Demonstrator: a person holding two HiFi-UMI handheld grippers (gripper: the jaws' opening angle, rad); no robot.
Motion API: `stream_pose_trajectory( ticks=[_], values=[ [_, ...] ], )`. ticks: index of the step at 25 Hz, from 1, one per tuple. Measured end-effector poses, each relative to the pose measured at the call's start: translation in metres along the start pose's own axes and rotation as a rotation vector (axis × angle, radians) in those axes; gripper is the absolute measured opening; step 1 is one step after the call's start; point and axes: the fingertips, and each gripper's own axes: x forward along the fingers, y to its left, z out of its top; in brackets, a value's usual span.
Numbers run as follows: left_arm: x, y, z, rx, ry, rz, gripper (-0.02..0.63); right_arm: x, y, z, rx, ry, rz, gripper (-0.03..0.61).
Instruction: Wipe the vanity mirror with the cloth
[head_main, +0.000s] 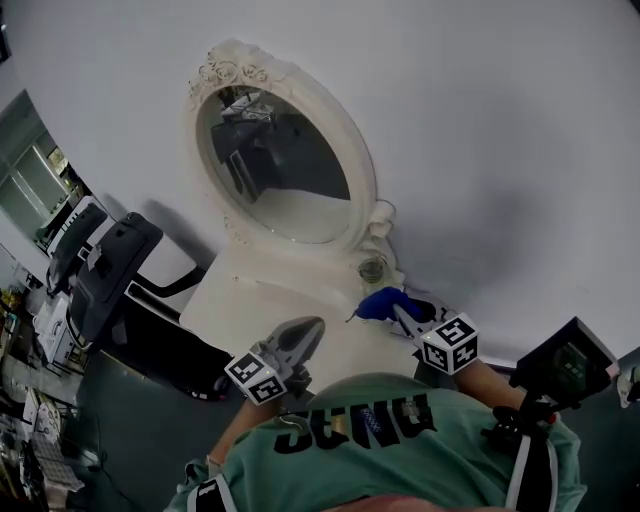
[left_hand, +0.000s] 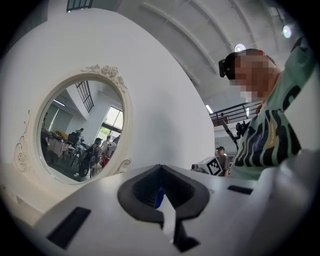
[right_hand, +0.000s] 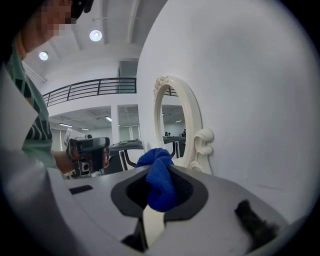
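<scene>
A white wall (head_main: 500, 150) backs a white vanity table (head_main: 250, 310). The oval vanity mirror (head_main: 275, 170) in its carved white frame stands upright along the table's back edge, against the wall. A dark machine (head_main: 110, 270) stands beyond the table's left edge. The left gripper (head_main: 308, 328) hovers over the table's front edge, its jaws closed tip to tip with nothing between them. The right gripper (head_main: 400, 315) is over the table's right end and points towards the mirror's scrolled foot. Its jaws are clamped on the bunched blue cloth (right_hand: 160, 180), which is apart from the glass. A small glass jar (head_main: 372, 270) sits at the back right corner, just beside that foot.
</scene>
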Motion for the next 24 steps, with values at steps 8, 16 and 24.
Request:
stream_pose_trajectory(
  ticks=[8,16,24],
  values=[
    [-0.007,0.005,0.007,-0.001,-0.025,0.009,0.011,0.004,0.008,0.012,-0.129,0.008,-0.022,0.046],
    [-0.012,0.006,0.006,0.001,-0.038,0.014,0.011,0.003,0.011,0.011,-0.159,0.013,-0.029,0.046],
    [-0.015,0.002,0.005,-0.002,-0.034,0.017,0.011,0.001,0.018,0.011,-0.190,0.018,-0.019,0.046]
  ],
)
